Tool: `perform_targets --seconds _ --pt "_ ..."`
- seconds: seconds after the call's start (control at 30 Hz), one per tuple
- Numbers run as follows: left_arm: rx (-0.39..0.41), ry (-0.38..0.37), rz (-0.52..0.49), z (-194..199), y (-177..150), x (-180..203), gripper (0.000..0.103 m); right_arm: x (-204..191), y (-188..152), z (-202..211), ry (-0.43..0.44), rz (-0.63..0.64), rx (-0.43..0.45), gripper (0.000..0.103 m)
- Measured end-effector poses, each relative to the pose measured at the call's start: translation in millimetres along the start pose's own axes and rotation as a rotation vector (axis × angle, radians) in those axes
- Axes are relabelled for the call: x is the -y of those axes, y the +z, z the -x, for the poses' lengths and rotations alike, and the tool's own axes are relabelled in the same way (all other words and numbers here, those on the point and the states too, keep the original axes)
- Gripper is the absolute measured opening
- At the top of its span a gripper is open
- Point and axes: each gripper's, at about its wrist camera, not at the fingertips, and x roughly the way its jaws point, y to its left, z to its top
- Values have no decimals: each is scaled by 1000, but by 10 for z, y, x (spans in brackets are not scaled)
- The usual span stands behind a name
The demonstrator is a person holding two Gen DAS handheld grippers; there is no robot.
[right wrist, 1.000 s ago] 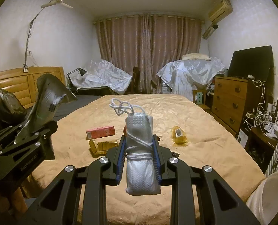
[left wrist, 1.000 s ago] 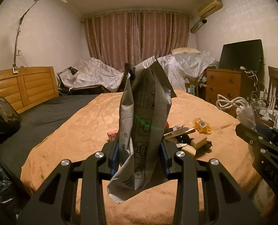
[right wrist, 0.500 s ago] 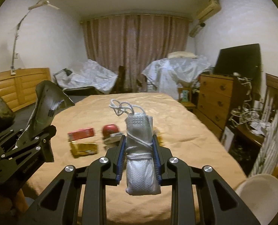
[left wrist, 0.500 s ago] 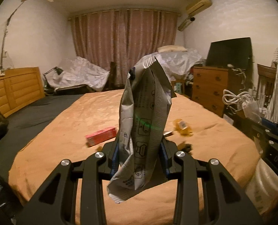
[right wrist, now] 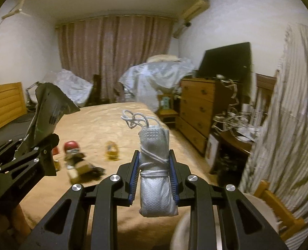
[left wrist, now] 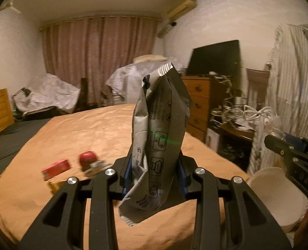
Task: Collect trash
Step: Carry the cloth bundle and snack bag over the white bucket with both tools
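My left gripper (left wrist: 154,175) is shut on a crumpled silver foil bag (left wrist: 160,137) that stands upright between its pads. My right gripper (right wrist: 154,177) is shut on a rolled white plastic bag (right wrist: 154,166) bound with white cord. Both hang above the near edge of the bed (left wrist: 87,133) with its orange blanket. A white bin (left wrist: 276,195) sits low at the right in the left wrist view, and only its rim (right wrist: 180,231) shows in the right wrist view. On the blanket lie a red box (left wrist: 56,167), a red round thing (right wrist: 71,146), a yellow wrapper (right wrist: 111,150) and other scraps (right wrist: 81,168).
A wooden dresser (right wrist: 197,110) with a dark screen (right wrist: 226,59) stands right of the bed. A cluttered low table (right wrist: 235,131) and hanging striped cloth (right wrist: 287,112) fill the right side. A wooden chair (right wrist: 276,204) is near the bin. Covered furniture stands before the curtains (right wrist: 116,58).
Both views have swung to the right: the headboard and black bag slid out at the left, and the striped cloth and white bin came in at the right. Both grips are unchanged.
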Motion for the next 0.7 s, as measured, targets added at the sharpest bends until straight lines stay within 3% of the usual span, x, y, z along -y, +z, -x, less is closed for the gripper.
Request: perform_targets --seconds 0.23,0.43,0.7 --pt "-65 -168 -59 -164 -65 756 34 1039 -145 25 -106 -53 -135 28" --pt "-219 -325 -108 -409 -205 1359 34 1786 -351 -119 -145 -130 -292 28" --pt "-460 -424 -137 -851 -538 1837 34 2368 -646 -480 -100 -188 -492 28"
